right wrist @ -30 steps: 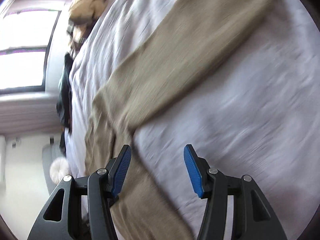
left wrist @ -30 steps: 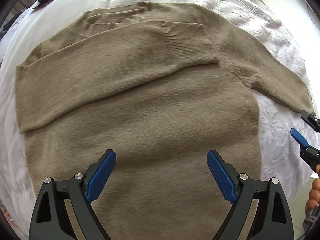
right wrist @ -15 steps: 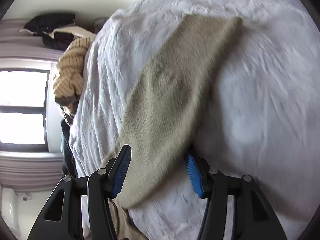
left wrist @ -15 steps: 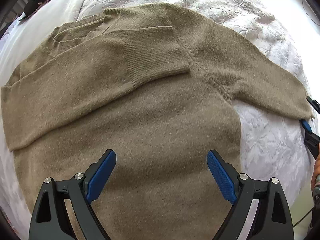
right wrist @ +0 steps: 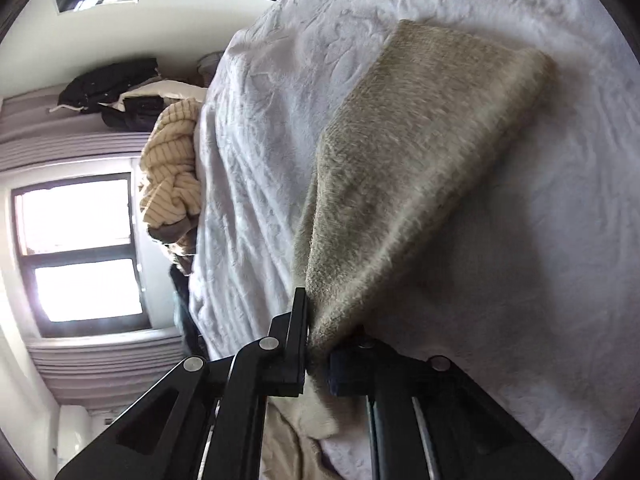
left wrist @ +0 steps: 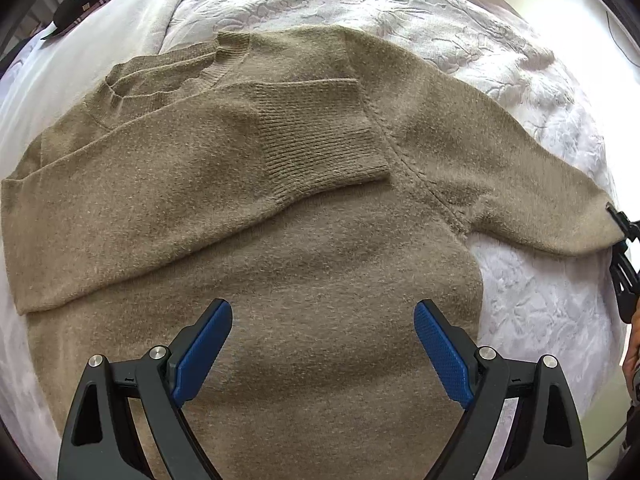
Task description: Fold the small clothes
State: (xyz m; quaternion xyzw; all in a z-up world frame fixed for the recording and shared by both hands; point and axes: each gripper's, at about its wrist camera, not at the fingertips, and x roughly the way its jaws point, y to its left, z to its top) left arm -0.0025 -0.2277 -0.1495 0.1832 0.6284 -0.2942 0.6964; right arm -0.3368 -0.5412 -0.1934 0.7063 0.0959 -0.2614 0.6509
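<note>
right gripper (right wrist: 318, 344) – open before – now clamped on sweater sleeve (right wrist: 420, 152)

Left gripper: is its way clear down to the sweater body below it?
Probably yes. The left gripper hangs open right over the sweater body, nothing between; the right gripper is off at the far sleeve cuff, clamped on it.

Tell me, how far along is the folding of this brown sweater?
One sleeve already lies folded across the sweater. The right gripper is shut on the other sleeve, which is outstretched on the bedspread. The left gripper hangs open. Folding that sleeve and the body remains.
</note>
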